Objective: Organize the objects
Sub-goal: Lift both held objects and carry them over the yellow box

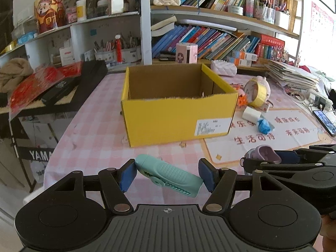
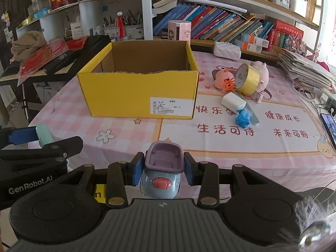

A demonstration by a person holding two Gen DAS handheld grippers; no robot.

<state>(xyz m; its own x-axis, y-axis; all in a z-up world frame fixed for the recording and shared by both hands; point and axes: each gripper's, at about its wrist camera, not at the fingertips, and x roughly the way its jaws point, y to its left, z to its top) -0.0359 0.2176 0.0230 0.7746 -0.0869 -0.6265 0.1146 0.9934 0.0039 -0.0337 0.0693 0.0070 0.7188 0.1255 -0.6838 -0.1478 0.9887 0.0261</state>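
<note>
Two grips: left fingers (image 1: pixel 128 175) pinching mint ribbed tool (image 1: pixel 170 175), right fingers (image 2: pixel 138 169) pinching grey-lilac toy car (image 2: pixel 162 172)

Ahead stands a white shelving unit (image 1: pixel 146 21) packed with leaning books (image 1: pixel 210 40), jars and pen pots. A pink checked tablecloth (image 2: pixel 69 105) covers the table below. Far left sits a black keyboard (image 1: pixel 88 77) on its stand. Bright daylight floods in from the right (image 2: pixel 331 31).
</note>
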